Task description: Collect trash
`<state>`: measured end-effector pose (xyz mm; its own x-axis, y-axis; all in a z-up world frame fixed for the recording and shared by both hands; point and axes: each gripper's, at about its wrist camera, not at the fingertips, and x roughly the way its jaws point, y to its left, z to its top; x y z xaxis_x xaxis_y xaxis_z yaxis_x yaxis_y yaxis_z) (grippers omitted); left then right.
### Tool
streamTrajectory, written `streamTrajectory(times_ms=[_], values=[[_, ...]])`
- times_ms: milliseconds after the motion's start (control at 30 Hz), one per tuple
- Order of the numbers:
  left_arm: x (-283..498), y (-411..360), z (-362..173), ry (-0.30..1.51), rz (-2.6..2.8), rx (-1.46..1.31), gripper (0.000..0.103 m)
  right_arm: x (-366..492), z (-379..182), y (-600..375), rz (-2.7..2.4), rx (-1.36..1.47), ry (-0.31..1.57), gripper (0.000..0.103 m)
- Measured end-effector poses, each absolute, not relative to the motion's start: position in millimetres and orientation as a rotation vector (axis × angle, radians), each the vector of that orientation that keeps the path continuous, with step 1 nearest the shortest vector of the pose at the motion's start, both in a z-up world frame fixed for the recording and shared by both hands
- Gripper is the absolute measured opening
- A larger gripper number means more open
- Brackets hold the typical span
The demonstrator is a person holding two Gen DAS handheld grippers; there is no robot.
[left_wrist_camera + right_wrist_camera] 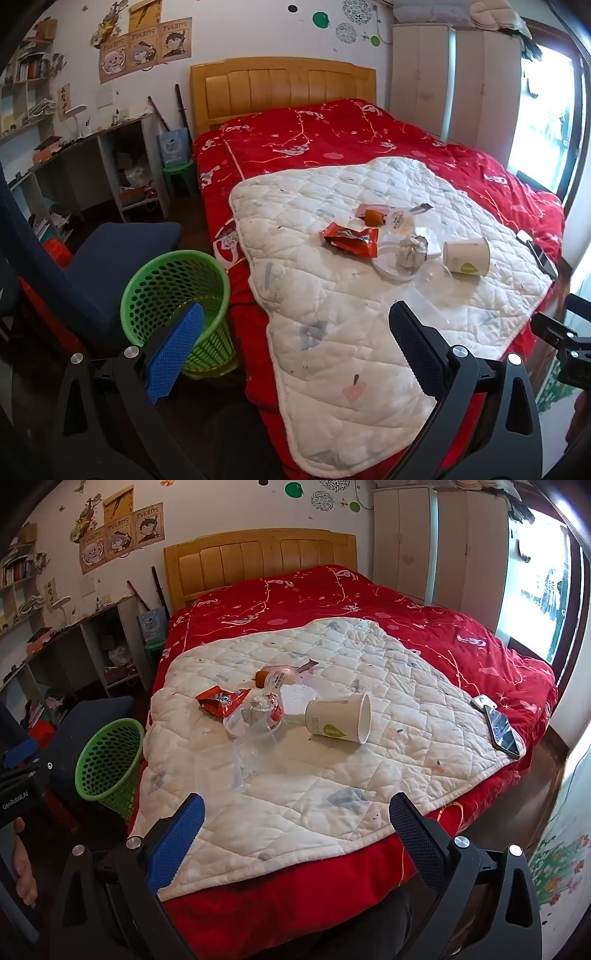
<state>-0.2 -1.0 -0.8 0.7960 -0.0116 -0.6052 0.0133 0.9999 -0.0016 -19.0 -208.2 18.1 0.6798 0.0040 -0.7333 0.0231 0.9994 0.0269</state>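
Seemingly nothing had been collected: through the left wrist camera the left tool (pixel 295 347) gaped wide and empty, the green basket (pixel 177 306) at eight o'clock on the floor beside the bed, one paper cup (pixel 467 256) and one red wrapper (pixel 351 240) on the white quilt (pixel 332 350). Through the right wrist camera the right tool (pixel 295 830) also spread wide, holding nothing; one foil ball (pixel 260 703) lay at eleven o'clock, one phone (pixel 502 731) at two.

Right gripper (pixel 295 834) stands wide apart, empty, above the white quilt (pixel 332 775). Tipped paper cup (pixel 338 718) lies at 12 o'clock, red wrapper (pixel 221 699) at 11, green basket (pixel 109 760) at 9.
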Motion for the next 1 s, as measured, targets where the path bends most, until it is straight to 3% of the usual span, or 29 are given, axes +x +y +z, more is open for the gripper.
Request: streamTrajectory(times_ms=[1000], values=[[-1.6, 2.1, 0.5, 0.644, 0.008, -0.012, 0.098, -17.6, 17.6, -208.5, -0.016, 0.027, 0.829, 0.097]])
